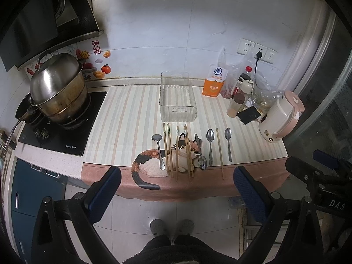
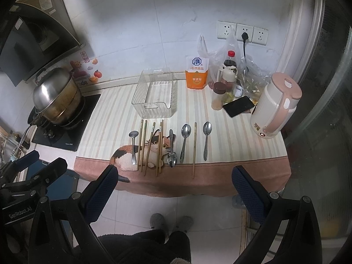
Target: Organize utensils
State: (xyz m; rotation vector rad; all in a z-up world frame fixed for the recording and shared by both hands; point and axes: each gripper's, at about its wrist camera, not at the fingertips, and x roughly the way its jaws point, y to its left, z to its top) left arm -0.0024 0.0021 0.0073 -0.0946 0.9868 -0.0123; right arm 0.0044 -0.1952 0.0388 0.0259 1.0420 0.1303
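Observation:
Several metal spoons and wooden chopsticks lie in a row near the front of a striped cloth with a cat picture. Behind them stands an empty clear plastic bin. My left gripper is open, held in front of the counter edge with nothing between its fingers. My right gripper is also open and empty, at the same distance. Each gripper shows at the side of the other's view.
A stacked steel pot sits on the stove at left. At the back right are a salt bag, bottles, a phone and a pink-and-white kettle. A person's feet stand on the tiled floor.

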